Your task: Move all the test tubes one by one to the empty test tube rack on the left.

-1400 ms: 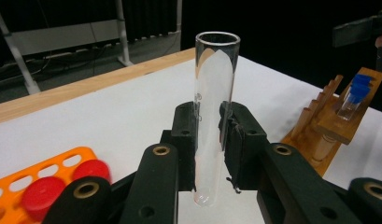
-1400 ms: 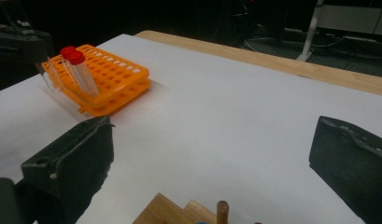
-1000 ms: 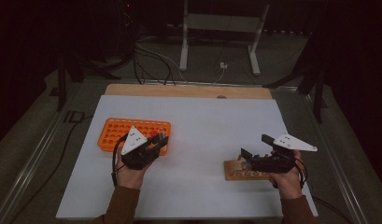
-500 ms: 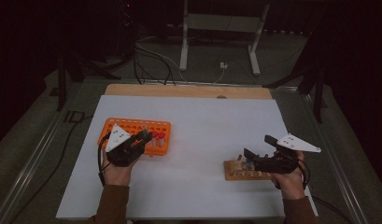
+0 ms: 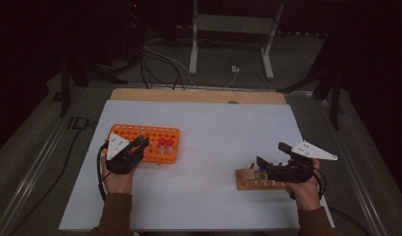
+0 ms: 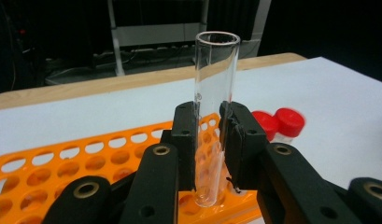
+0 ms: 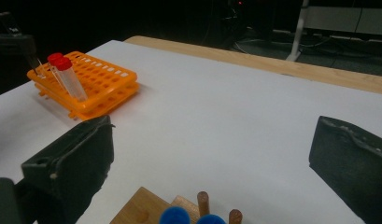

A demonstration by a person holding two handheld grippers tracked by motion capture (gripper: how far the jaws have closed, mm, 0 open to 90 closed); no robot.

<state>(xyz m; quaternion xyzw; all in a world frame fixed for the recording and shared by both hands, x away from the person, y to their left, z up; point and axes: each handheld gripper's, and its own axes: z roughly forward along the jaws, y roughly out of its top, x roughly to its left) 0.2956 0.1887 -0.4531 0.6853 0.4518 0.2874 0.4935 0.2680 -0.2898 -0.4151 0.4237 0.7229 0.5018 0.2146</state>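
On table, 1 orange rack (image 5: 148,142) w/ 2 red-capped tubes (image 5: 165,145), left tool (image 6: 210,140) gripping 1 clear tube (image 6: 215,93), right tool (image 7: 212,158) wide.

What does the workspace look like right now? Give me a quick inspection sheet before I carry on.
Surface: white sheet over a wooden table top.
Job's things: orange rack at left, holding two red-capped tubes; clear open glass tube upright over the rack; wooden peg rack at right, with blue caps.
Clutter: nothing seen.
Grippers: left hand-held gripper shut on the clear glass tube; right hand-held gripper open over the wooden peg rack, holding nothing.
Cables: black cable looping from the left gripper; floor cables behind the table.
Surroundings: dark room, white stand legs beyond the table.
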